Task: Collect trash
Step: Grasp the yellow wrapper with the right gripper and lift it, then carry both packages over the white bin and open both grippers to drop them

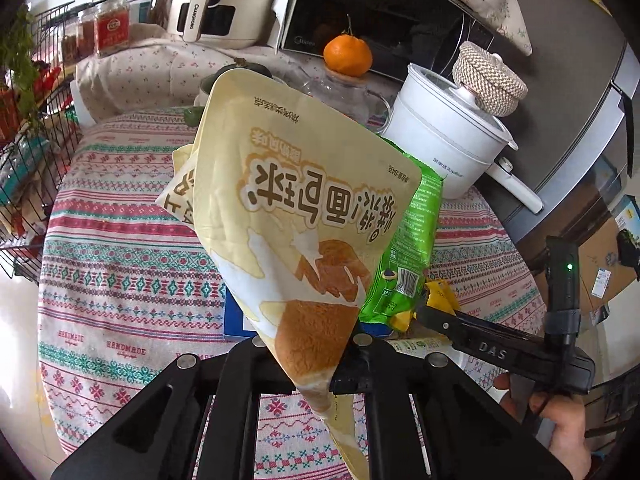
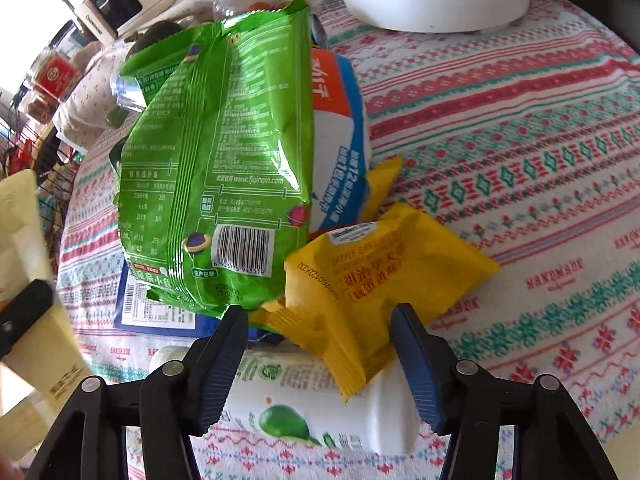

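Note:
My left gripper (image 1: 310,346) is shut on the bottom corner of a cream bread bag (image 1: 296,200), which hangs lifted above the patterned tablecloth (image 1: 120,264). Behind it lie a green snack bag (image 1: 404,256) and a yellow wrapper (image 1: 438,294). In the right wrist view my right gripper (image 2: 318,316) stands open with its blue pads (image 2: 416,364) on either side of the tail of the yellow wrapper (image 2: 384,264). The wrapper rests on a white pouch with a lime picture (image 2: 304,412). The green snack bag (image 2: 216,160) lies just left of it.
A white, blue and orange bag (image 2: 340,136) and a blue box (image 2: 160,316) lie under the green bag. A white electric pot (image 1: 444,140), an orange (image 1: 347,55) on a glass jar, a microwave (image 1: 380,12) and an air fryer (image 1: 216,4) stand behind. A wire rack (image 1: 36,168) flanks the left.

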`<state>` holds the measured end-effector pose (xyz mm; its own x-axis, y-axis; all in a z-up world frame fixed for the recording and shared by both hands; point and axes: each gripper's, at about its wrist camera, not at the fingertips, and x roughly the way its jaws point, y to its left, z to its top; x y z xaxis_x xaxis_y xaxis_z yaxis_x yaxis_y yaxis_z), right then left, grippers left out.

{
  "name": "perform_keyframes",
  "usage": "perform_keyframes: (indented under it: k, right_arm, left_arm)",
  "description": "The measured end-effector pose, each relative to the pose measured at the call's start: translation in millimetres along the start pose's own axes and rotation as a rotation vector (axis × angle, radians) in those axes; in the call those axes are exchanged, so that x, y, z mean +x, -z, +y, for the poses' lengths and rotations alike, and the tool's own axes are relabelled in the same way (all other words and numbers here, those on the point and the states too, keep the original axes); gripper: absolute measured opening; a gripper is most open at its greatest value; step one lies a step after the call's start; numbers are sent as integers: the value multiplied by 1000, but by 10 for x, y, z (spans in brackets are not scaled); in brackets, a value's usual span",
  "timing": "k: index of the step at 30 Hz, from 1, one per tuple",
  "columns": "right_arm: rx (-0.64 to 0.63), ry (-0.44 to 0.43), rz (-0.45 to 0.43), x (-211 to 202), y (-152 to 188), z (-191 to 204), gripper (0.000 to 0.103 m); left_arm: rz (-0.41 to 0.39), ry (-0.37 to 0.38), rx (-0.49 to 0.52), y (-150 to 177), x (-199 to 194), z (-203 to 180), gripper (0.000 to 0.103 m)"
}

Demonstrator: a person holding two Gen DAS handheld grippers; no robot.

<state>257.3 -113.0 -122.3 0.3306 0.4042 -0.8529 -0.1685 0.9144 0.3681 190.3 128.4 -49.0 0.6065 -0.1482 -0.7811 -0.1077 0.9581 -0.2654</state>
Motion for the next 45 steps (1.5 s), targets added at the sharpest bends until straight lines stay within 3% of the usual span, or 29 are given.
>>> perform_keyframes:
  k: [7,8,9,21,33,45]
  right_arm:
    - [-11,23,-31,80,-50,-43,42]
    - [-9,23,-43,56,-62,-69,35]
    - [-5,19,-48,35,-72,-95,23]
    - [36,-4,-160,-669,-52,-330,17]
    - [22,0,-257,-1718,392,-600,17]
    - [102,118,-258,-2261,1090,-1164,17]
  left_arm:
    - [-3,3,-11,53,-127,91,9]
    - [-5,2,-10,59,-141,98,9]
    - [-8,2,-6,64,-152,102,9]
    - [-6,57,24,128,-284,-74,9]
    - [-19,190,218,451,-564,-954,9]
    - [68,283,429,1019,-463,-1879,10]
